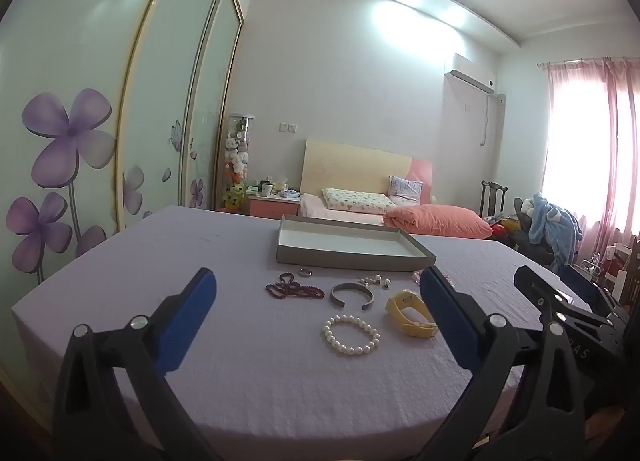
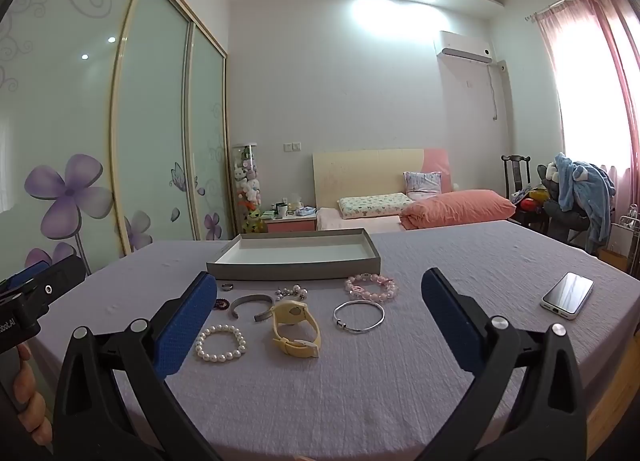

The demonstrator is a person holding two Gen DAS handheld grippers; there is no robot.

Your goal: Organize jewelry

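Left wrist view: pink bead bracelet [image 1: 418, 276] mostly hidden behind blue finger pad [image 1: 448, 319], just below right corner of gray tray [image 1: 352, 259]. Yellow watch [image 1: 410, 313] partly covered by same pad. Right wrist view: dark bead string [image 2: 221, 304] almost all hidden behind blue pad [image 2: 184, 327], below tray's left corner. Ring [image 2: 227, 286] too small to see well.
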